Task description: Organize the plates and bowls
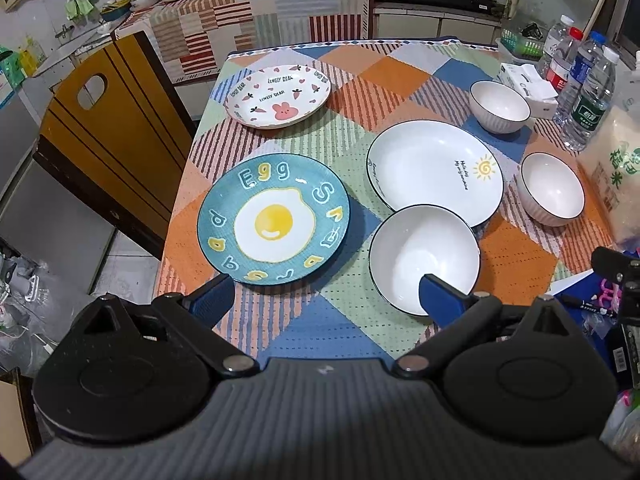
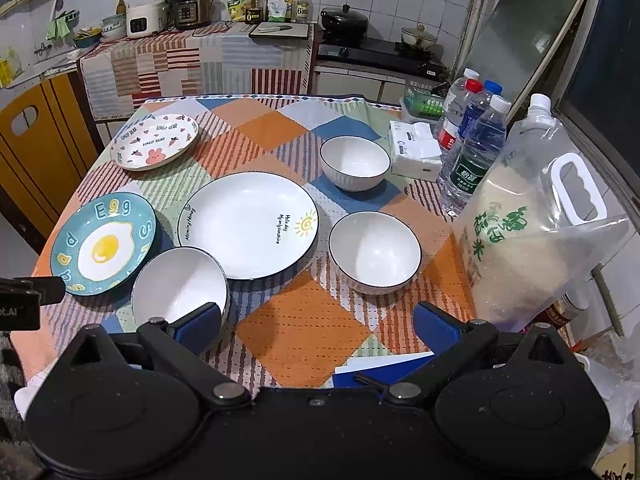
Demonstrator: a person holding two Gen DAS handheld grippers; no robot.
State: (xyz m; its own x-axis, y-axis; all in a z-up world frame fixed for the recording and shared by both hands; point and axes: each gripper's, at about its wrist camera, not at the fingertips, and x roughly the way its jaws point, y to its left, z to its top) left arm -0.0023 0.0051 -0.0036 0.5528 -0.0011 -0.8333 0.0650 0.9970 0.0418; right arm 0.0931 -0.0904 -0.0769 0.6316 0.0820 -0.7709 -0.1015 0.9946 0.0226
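**Nothing stacked yet — choosing the first pick**

Both of my grippers hang over the near edge of the bench, and both are spread wide with nothing between the fingers. The left gripper [image 1: 326, 300] sits above the gap between the egg plate [image 1: 273, 218] and the nearest bowl [image 1: 424, 258]; the right gripper [image 2: 316, 320] faces open cloth, with that same bowl just off its left finger.

All the crockery lies single and apart on the checked cloth: the egg plate at the near left, the bunny plate [image 1: 279, 95] far left, the big sun plate [image 1: 435, 172] in the middle, and three white bowls — one near, one to the right [image 2: 375, 253], one at the back [image 2: 355, 163]. The near bowl's rim seems to overlap the sun plate's edge, though I cannot tell whether they touch.

My judgement: start with the bowls, since they should nest. I would take the near bowl with the left gripper, one finger inside the wall and one outside, squeeze firmly on the glazed rim, and lift straight up before carrying it across. The right bowl looks the natural base. Lower it level and centred, then release only once it is seated. Keep the right gripper's swing away from the rice bag [image 2: 536, 236] and the water bottles [image 2: 476, 148], which stand close along that side.
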